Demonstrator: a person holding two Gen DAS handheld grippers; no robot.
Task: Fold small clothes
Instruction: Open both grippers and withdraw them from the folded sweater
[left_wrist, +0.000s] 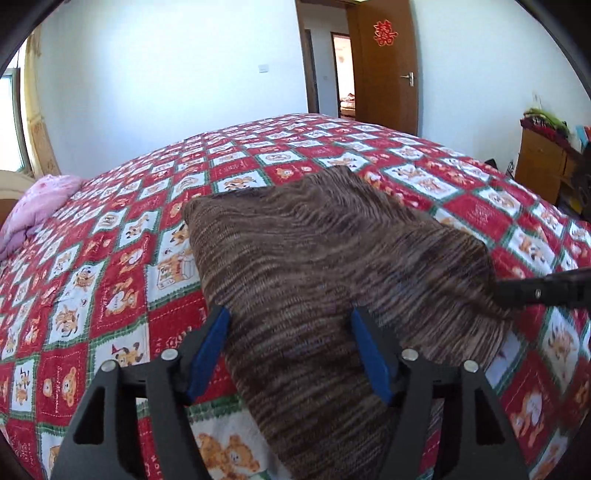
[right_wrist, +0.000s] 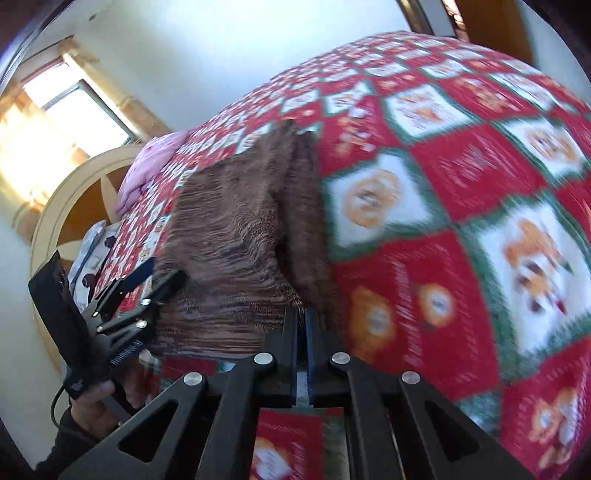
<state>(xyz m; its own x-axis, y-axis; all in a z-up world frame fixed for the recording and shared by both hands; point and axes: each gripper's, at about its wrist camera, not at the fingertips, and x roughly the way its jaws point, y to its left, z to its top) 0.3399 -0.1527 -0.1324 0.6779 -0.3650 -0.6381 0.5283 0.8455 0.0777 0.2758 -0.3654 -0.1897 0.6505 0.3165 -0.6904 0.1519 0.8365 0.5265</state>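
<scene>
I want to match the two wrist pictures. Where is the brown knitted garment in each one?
Left wrist view: the brown knitted garment fills the centre and lower middle, running down between the open left tongs.
Right wrist view: it lies left of centre, ending at the shut right tongs.
Shared landmark: the pink pillow, at the left edge in the first, upper left in the second.

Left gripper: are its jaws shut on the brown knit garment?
No, the left gripper stands open, its blue pads apart above the brown knit garment.
</scene>
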